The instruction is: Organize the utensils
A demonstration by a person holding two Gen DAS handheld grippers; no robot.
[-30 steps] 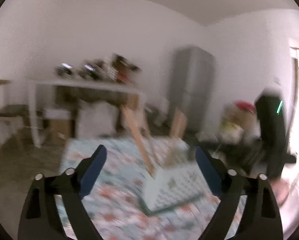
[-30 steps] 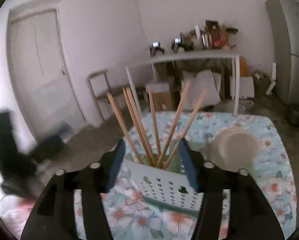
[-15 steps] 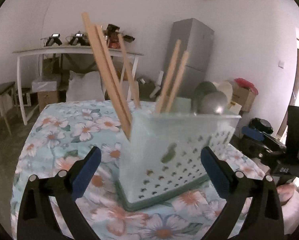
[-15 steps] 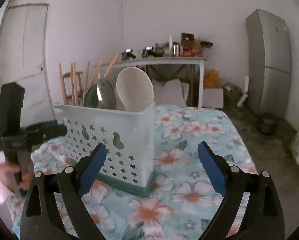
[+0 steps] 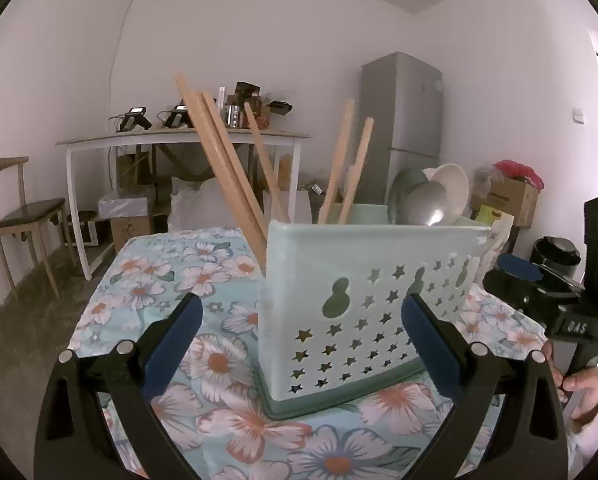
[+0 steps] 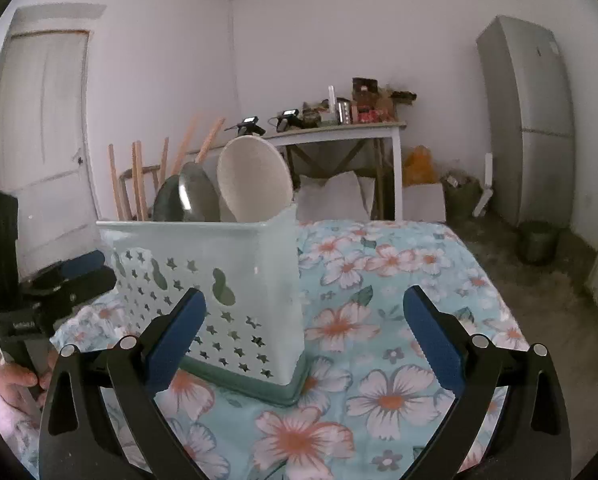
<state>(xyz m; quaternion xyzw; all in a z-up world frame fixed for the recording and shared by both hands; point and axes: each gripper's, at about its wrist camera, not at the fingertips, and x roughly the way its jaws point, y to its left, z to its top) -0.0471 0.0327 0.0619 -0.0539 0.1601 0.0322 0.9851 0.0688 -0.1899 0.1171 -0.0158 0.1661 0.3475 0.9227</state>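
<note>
Left wrist view: your left tongs (image 5: 297,328) are spread wide with nothing clamped. The pale green utensil caddy (image 5: 363,308) stands upright right ahead on the flowery bench (image 5: 147,280), one vertical corner facing you, and its broad wall sits in the gap without touching either pad. Wooden chopsticks (image 5: 227,184) lean out of the compartment nearer the bench's left edge; a metal spoon (image 5: 427,202) and white spoon (image 5: 453,188) poke up from the other end. Your right tongs (image 5: 539,280) hover off the caddy's right side.

Right wrist view: right tongs (image 6: 303,328) have just been opening and now stand fully apart, empty. The caddy's near corner lines up between them, slightly left of centre. Looks like everything's already stowed, so I'd guess you're done and just need to back off.
</note>
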